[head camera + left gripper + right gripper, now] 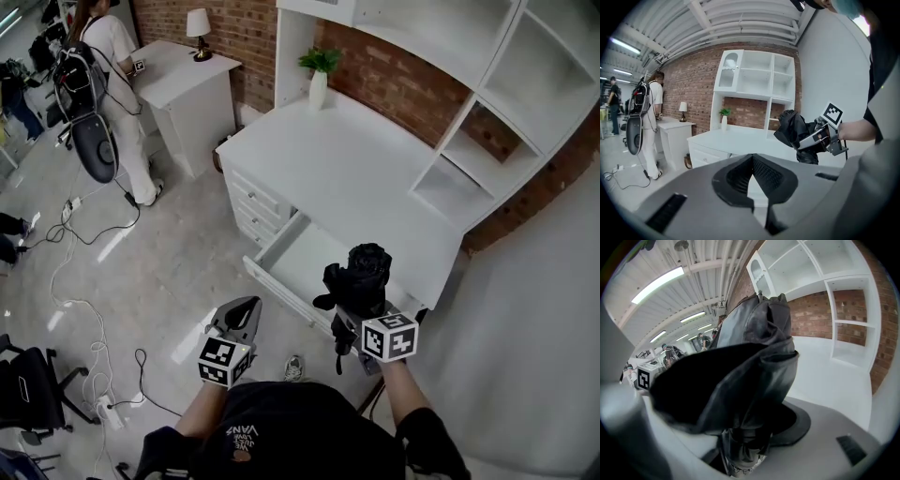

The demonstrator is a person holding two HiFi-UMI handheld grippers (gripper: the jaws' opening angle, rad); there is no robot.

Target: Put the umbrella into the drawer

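Note:
A folded black umbrella (363,272) hangs over the front right of the open white drawer (302,255), whose floor shows bare. My right gripper (354,311) is shut on its lower part. In the right gripper view the umbrella (750,357) fills the middle and its gathered end sits pinched between the jaws of the right gripper (743,448). My left gripper (241,316) hovers over the floor to the left of the drawer front, jaws together and holding nothing. The left gripper view looks past the left gripper (758,187) to the umbrella (792,129) in the right gripper (812,138).
The drawer belongs to a white desk (347,169) with a shelf unit (487,122) and a potted plant (320,73) against a brick wall. A person (112,84) stands by a small table with a lamp (199,33). Cables (84,309) and a chair (28,389) lie at the left.

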